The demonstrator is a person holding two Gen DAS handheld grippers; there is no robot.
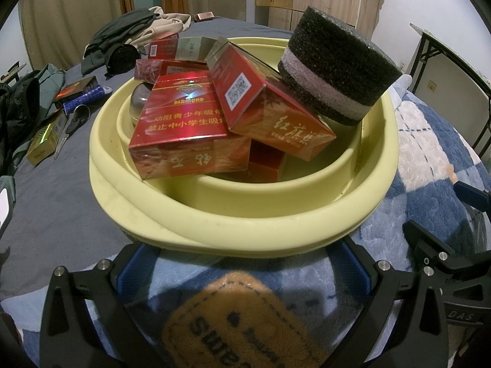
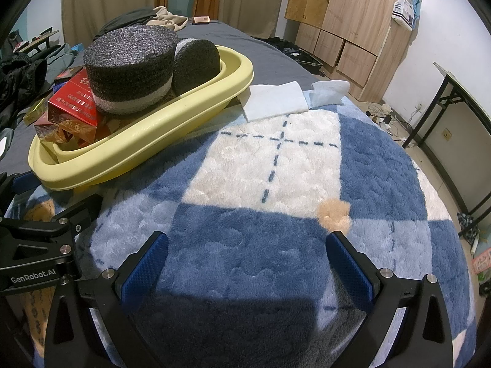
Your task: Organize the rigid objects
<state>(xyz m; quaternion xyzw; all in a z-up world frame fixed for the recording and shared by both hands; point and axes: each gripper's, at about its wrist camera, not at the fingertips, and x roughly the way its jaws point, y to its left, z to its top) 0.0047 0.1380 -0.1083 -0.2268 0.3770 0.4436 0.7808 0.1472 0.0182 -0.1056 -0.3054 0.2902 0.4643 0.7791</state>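
A pale yellow basin (image 1: 214, 214) rests on the bed, half on a blue-and-white plush blanket (image 2: 260, 168). Piled in it are several red cigarette boxes (image 1: 184, 122), a silvery tin (image 1: 138, 101), and a black foam cylinder with a white band (image 1: 337, 70) leaning on the far rim. A second foam piece (image 2: 196, 58) lies behind the cylinder. My left gripper (image 1: 245, 260) is open, its fingers (image 1: 130, 271) just short of the basin's near rim, holding nothing. My right gripper (image 2: 247, 239) hangs open over bare blanket, right of the basin (image 2: 153, 135).
On the grey sheet left of the basin lie a dark box (image 1: 76, 89), a blue packet (image 1: 83, 99), scissors (image 1: 69, 128) and a gold box (image 1: 43, 142). Clothes (image 1: 129, 30) are heaped behind. White cloths (image 2: 276, 99) lie beyond the basin. Wardrobe (image 2: 346, 24) and folding table (image 2: 460, 107) stand right.
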